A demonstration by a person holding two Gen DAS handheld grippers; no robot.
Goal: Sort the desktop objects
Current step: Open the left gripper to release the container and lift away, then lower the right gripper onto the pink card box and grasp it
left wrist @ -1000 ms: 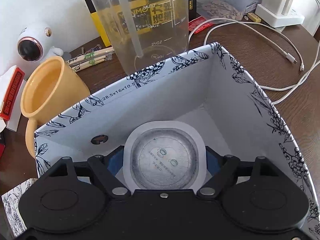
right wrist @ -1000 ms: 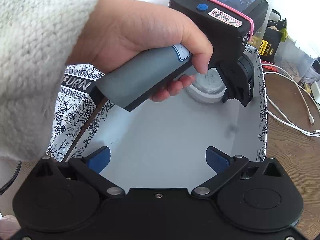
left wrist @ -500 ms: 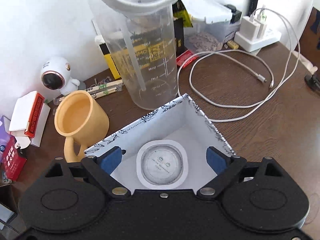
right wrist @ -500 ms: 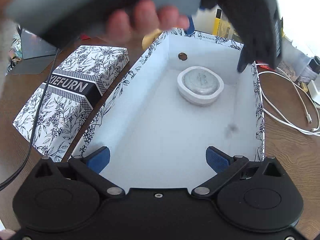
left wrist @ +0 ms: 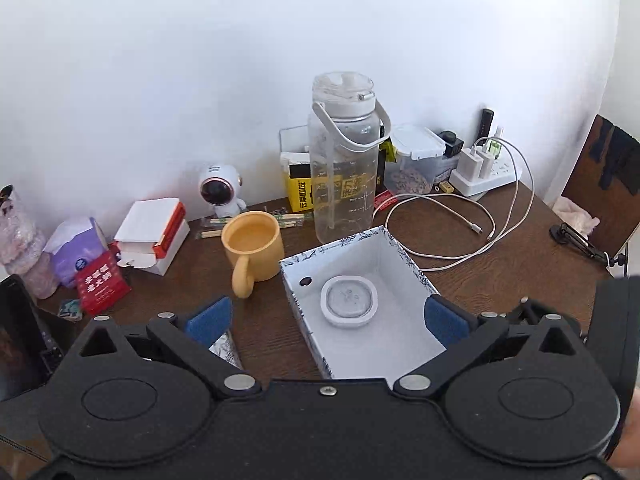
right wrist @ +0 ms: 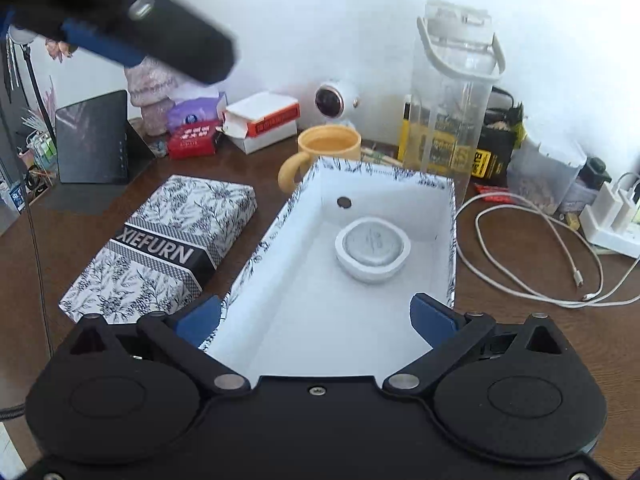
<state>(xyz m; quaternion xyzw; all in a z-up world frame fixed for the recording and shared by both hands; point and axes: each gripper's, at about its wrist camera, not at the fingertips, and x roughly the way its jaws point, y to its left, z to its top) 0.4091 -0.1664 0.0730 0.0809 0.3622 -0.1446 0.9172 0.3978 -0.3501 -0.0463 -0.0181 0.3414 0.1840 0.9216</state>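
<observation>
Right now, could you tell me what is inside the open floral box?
Only a round white lidded container lies inside the floral box, near its far end; the gripper hides the near floor.

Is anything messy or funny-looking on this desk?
Yes. White cables sprawl in loose loops across the desk, and the small white carton near the wall has its flap hanging open. Nothing looks spilled.

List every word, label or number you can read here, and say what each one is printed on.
"XIEFURN": on the black band of the floral box lid.
Yellow box behind the water bottle: characters too blurred to read.
Water bottle scale marks: too small to read.
Red packet: white characters, not legible.
Red-and-white carton: print too small.
Round white case in the open box: markings unreadable.
</observation>
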